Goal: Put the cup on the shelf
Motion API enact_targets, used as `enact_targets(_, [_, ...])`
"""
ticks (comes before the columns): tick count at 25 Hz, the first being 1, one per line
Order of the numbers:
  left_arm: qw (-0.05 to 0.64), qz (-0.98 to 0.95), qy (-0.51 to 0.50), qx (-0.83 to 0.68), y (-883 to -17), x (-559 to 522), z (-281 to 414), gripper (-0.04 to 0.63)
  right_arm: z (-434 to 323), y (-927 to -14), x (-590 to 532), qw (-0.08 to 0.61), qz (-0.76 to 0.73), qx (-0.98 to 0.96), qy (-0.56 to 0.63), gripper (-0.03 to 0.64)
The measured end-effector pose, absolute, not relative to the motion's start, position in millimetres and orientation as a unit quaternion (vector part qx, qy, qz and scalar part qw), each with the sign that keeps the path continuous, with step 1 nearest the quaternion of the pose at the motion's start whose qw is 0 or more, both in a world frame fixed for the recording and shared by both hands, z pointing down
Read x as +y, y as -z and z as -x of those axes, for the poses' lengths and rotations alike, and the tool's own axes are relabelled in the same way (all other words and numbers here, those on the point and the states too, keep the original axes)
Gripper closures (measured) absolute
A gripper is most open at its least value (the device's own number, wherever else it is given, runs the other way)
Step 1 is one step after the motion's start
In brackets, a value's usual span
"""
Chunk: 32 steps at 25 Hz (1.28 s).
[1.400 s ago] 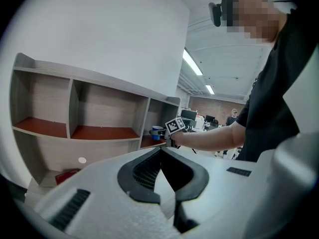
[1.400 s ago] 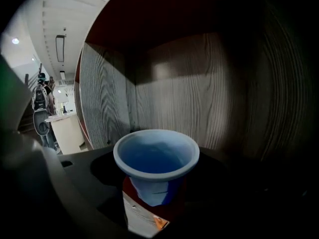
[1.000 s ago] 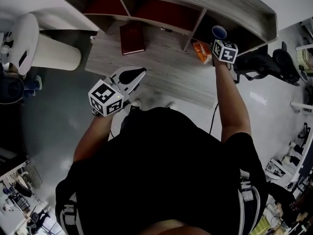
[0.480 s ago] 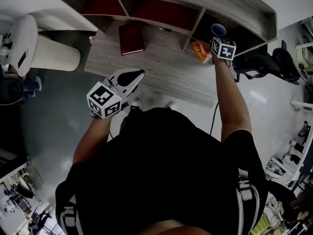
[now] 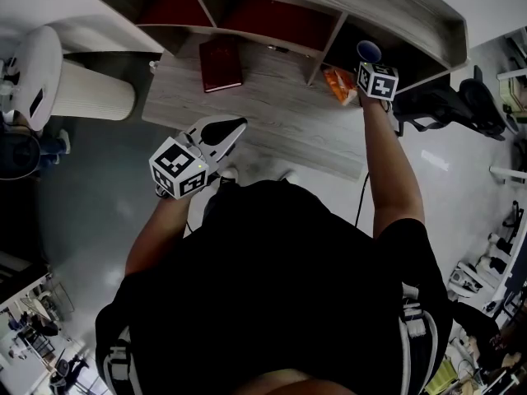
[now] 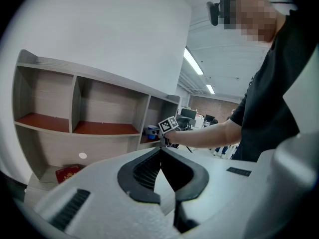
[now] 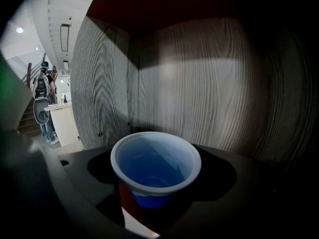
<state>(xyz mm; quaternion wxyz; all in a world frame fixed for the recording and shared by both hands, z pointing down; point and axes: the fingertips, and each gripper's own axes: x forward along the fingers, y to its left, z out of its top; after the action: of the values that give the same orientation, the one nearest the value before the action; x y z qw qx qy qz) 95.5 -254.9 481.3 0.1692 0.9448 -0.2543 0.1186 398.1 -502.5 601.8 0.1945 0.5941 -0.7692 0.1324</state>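
cup [image 5: 369, 52] in rightmost shelf [image 5: 370, 2] compartment. book [image 5: 222, 64] on worktop [image 5: 272, 122], before the middle compartment. snack packet [image 5: 339, 86] on worktop, right of book, near cup.

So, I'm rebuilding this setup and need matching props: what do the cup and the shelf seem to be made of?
The cup looks like thin plastic: smooth, blue, slightly glossy, with a pale rolled rim; coated paper is possible. The shelf looks like matte grey wood-grain laminate board: streaked grain on flat panels; solid wood can't be ruled out.
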Motion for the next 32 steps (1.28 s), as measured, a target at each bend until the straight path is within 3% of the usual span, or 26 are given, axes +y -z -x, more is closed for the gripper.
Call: enact_targets(32, [0.169, -0.953, -0.113, -0.225, -479.4, -248.3, -92.9, 0.580, -399.2, -591.0, -479.8, 0.162, -0.608, -0.766, -0.129, 0.224])
